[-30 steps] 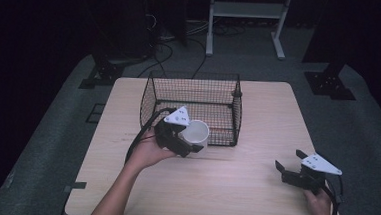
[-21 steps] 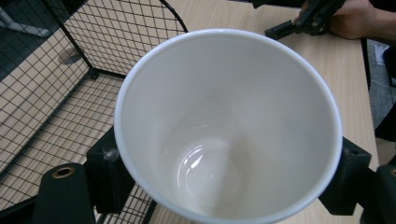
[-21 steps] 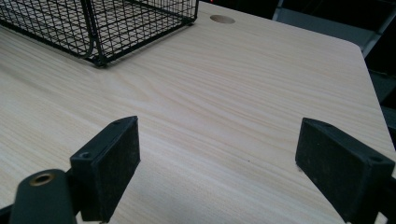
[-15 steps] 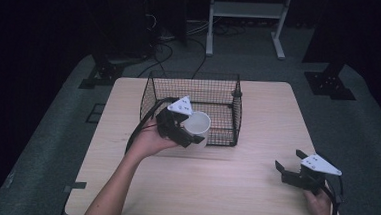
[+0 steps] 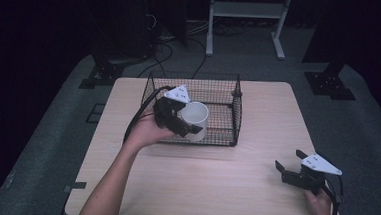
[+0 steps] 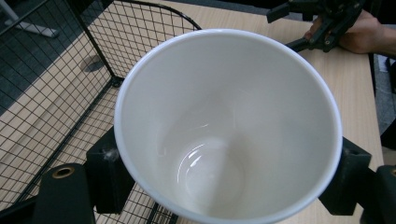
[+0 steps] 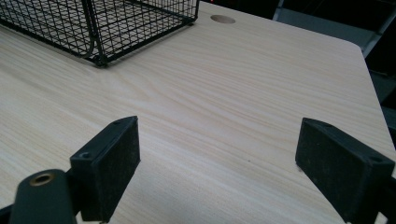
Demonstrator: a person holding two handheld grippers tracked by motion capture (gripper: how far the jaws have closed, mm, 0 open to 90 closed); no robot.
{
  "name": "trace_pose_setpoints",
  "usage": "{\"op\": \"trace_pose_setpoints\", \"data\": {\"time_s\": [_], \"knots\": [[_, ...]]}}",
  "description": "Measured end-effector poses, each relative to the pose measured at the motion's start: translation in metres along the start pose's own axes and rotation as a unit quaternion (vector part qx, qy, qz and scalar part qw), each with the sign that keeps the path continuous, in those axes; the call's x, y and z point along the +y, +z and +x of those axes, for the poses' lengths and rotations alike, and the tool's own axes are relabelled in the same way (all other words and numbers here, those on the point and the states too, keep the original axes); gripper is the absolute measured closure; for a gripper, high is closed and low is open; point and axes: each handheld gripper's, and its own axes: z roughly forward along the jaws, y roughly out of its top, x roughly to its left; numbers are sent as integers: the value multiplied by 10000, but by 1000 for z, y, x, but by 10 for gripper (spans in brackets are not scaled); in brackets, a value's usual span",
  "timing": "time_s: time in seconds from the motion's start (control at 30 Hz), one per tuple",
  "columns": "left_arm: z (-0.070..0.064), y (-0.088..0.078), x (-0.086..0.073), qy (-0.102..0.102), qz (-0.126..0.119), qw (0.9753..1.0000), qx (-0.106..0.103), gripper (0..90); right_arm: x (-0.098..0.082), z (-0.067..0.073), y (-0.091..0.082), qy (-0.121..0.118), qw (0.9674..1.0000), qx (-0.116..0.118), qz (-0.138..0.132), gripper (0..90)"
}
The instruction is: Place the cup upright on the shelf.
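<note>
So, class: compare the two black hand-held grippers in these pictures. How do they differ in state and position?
The left gripper is shut on a white ceramic cup; the right gripper is open, holding nothing. The left is raised at the front wall of the black wire basket; the right sits low over the pale wooden table. Both carry grey three-cornered plates.

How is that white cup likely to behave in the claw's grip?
The cup looks rigid and glossy, so it probably won't flex but may slip between the left claw pads. Its wall tapers toward the base, so it might slide. It is probably ceramic, so a drop could chip it.
</note>
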Motion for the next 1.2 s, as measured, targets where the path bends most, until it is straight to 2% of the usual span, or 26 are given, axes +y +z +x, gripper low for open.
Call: {"op": "trace_pose_setpoints", "data": {"time_s": [0.5, 0.9, 1.2], "knots": [[28, -2, 12, -148, 118, 9997, 177, 208, 0, 0, -1, 2, 10000, -14, -50, 131], [48, 8, 21, -156, 221, 9993, 268, 208, 0, -1, -1, 19, 10000, -15, -60, 131], [61, 18, 21, -244, 193, 9990, 306, 208, -1, -1, -1, 26, 10000, -9, -56, 131]]}}
